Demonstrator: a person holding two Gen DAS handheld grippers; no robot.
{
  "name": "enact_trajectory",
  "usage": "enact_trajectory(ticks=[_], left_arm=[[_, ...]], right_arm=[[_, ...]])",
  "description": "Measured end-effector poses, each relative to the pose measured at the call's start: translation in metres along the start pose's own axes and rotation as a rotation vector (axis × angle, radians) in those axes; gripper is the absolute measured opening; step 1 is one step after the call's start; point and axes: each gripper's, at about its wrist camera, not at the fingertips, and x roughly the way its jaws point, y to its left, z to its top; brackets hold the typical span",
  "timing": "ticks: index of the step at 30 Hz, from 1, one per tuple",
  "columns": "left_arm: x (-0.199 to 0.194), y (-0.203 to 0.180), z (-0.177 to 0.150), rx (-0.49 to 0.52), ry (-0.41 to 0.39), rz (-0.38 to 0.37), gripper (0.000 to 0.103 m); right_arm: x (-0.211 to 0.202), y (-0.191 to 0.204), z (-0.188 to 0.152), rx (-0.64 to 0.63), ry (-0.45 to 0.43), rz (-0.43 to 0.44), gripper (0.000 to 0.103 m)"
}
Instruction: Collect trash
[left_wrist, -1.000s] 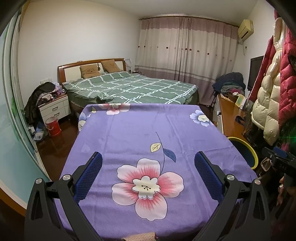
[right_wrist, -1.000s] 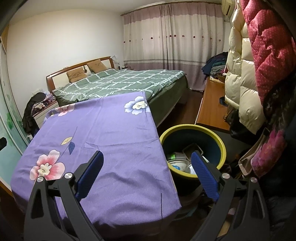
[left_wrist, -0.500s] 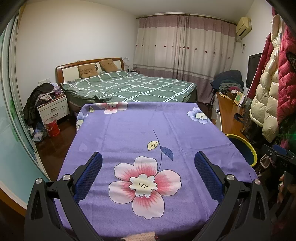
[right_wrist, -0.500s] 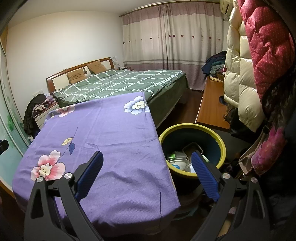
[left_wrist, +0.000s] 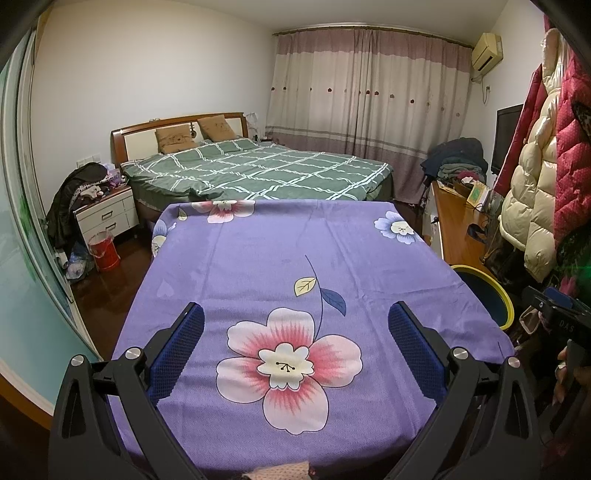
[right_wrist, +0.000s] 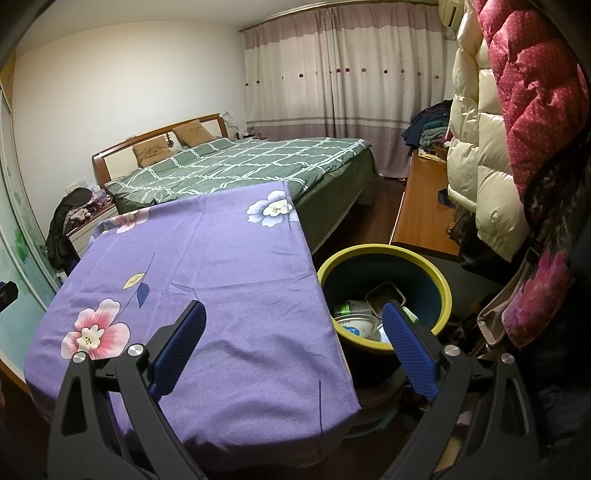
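A dark bin with a yellow rim (right_wrist: 384, 254) stands right of the table and holds several pieces of trash (right_wrist: 362, 321), among them a white bowl and a grey tray. Its edge shows in the left wrist view (left_wrist: 496, 291). My right gripper (right_wrist: 291, 341) is open and empty, held over the table's right edge beside the bin. My left gripper (left_wrist: 295, 343) is open and empty above the purple flowered tablecloth (left_wrist: 280, 251). No trash shows on the cloth.
A green checked bed (left_wrist: 258, 170) lies behind the table. A wooden desk (right_wrist: 421, 210) and hanging coats (right_wrist: 517, 110) stand at the right. A nightstand (left_wrist: 107, 214) and red bucket (left_wrist: 104, 251) stand at the left by a glass door.
Both grippers have drawn back and up a little, so the table and bin sit slightly lower in view. Both stay open and empty.
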Motion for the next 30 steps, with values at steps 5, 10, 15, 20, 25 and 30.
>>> enact_trajectory(ticks=[5,10,15,20,25,30], left_arm=[[0.0,0.0,0.0,0.0,0.001,0.0,0.098],[0.0,0.0,0.0,0.0,0.001,0.0,0.098],[0.001,0.0,-0.002,-0.002,0.004,-0.004,0.098],[0.006,0.0,-0.004,-0.008,0.018,-0.015,0.098],[0.013,0.001,-0.003,-0.014,0.035,-0.022,0.098],[0.022,0.003,-0.003,-0.024,0.062,-0.041,0.098]], right_arm=[[0.0,-0.001,0.0,-0.001,0.001,0.0,0.092],[0.0,-0.001,0.001,-0.001,0.002,0.0,0.092],[0.001,-0.001,0.0,0.0,0.003,-0.001,0.092],[0.001,-0.001,0.0,0.0,0.004,-0.001,0.092],[0.004,-0.001,-0.002,0.0,0.01,-0.003,0.092],[0.006,-0.001,-0.002,0.0,0.013,-0.004,0.092]])
